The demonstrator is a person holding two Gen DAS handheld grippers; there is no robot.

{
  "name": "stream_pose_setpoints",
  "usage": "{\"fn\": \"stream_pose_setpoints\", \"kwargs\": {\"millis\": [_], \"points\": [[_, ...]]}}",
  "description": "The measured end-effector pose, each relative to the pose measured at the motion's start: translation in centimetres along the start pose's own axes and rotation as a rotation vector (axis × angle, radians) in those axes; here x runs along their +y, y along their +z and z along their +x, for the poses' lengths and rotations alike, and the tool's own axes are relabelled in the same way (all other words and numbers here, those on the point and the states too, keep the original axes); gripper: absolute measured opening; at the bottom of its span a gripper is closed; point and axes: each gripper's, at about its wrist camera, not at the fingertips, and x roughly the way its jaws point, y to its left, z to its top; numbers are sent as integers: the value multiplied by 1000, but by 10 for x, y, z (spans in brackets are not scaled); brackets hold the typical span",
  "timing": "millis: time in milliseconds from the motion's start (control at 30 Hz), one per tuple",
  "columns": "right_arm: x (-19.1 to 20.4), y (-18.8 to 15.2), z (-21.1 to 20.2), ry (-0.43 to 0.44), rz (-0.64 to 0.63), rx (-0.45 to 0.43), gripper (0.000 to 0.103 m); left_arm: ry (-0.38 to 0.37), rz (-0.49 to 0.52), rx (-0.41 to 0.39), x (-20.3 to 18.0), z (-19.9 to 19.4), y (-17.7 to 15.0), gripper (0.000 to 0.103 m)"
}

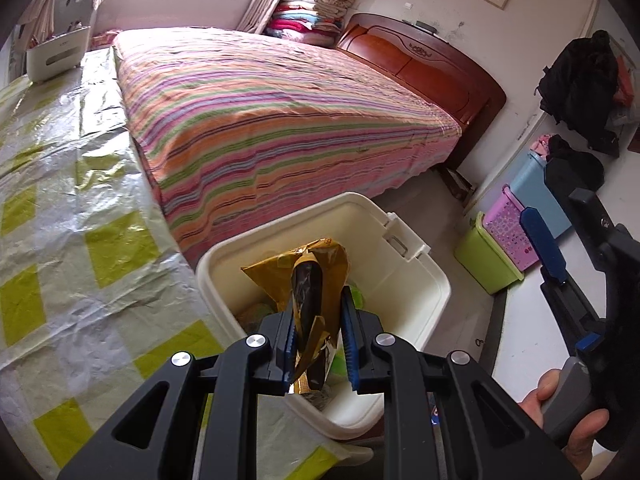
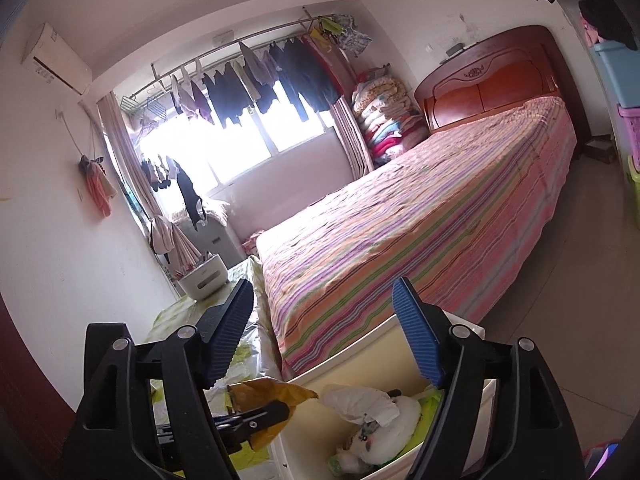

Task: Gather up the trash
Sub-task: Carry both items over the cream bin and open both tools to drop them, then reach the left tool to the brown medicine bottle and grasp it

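Note:
My left gripper (image 1: 318, 314) is shut on a crumpled gold wrapper (image 1: 316, 260) with a dark inner side and holds it over the open white bin (image 1: 424, 276). In the right wrist view the same wrapper (image 2: 276, 394) hangs at the bin's left edge, pinched by the left gripper (image 2: 276, 410). My right gripper (image 2: 324, 332) is open and has nothing between its blue pads (image 2: 418, 332); it stands above the bin (image 2: 380, 360). Crumpled white paper (image 2: 360, 402) and green scraps lie inside. A hand holds the right gripper (image 1: 568, 224) at the far right of the left wrist view.
A bed with a striped sheet (image 1: 280, 112) stands right behind the bin. A table with a yellow-green checked plastic cover (image 1: 72, 208) is to the left, with a white container (image 1: 56, 60) at its far end. Green, pink and blue storage baskets (image 1: 508, 240) line the right wall.

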Motion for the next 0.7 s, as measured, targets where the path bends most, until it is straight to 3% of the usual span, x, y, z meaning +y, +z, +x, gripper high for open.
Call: {"fn": "stream_pose_setpoints", "kwargs": {"millis": [333, 433, 467, 500, 700], "points": [[-10, -3, 2, 13, 28, 8, 72, 0, 75, 34, -23, 18, -6, 20], [-11, -2, 2, 21, 37, 12, 72, 14, 110, 27, -30, 18, -8, 40], [-11, -2, 3, 23, 39, 13, 72, 24, 121, 16, -32, 17, -9, 56], [-12, -2, 3, 26, 44, 12, 72, 34, 134, 1, -34, 15, -10, 66], [-16, -1, -1, 31, 57, -2, 74, 56, 145, -74, -31, -7, -5, 72]]}}
